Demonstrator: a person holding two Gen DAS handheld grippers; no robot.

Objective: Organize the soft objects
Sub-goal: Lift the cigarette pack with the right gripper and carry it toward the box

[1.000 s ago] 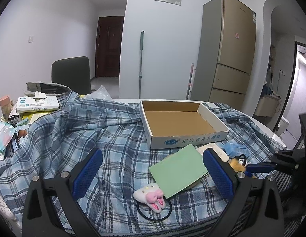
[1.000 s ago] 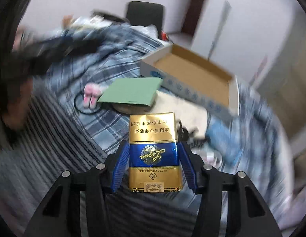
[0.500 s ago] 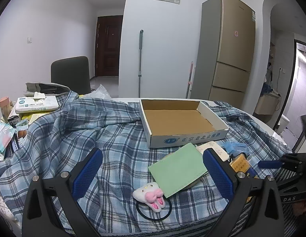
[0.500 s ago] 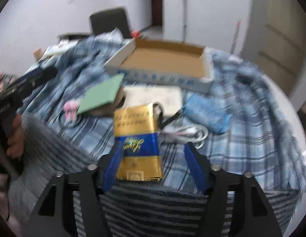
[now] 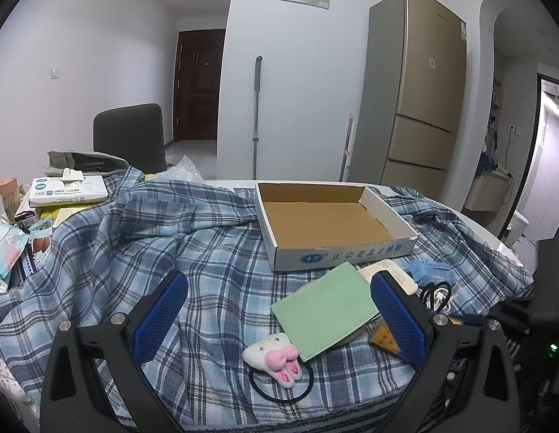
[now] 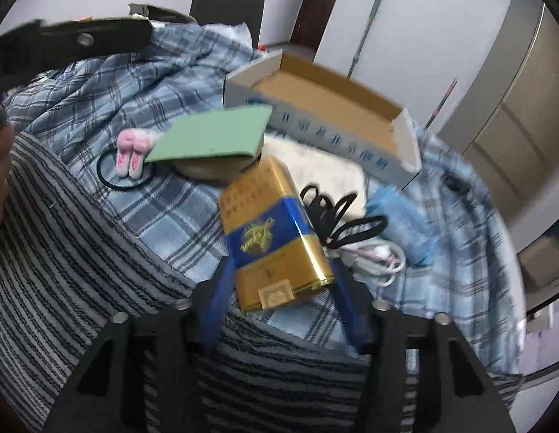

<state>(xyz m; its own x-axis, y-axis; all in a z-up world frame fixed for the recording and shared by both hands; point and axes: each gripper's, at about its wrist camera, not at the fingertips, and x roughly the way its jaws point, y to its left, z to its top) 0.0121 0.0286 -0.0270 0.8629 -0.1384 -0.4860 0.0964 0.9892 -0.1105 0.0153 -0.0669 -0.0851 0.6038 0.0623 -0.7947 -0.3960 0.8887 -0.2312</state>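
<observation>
The right gripper (image 6: 279,281) is closing on the gold-and-blue cigarette pack (image 6: 272,231) (long axis along the fingers), the cardboard box (image 6: 326,108) lying ahead; the left gripper (image 5: 276,321) gapes empty.

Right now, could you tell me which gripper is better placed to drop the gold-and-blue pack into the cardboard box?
Right gripper: its closing jaws have the pack between them; left gripper is open and empty.
</observation>
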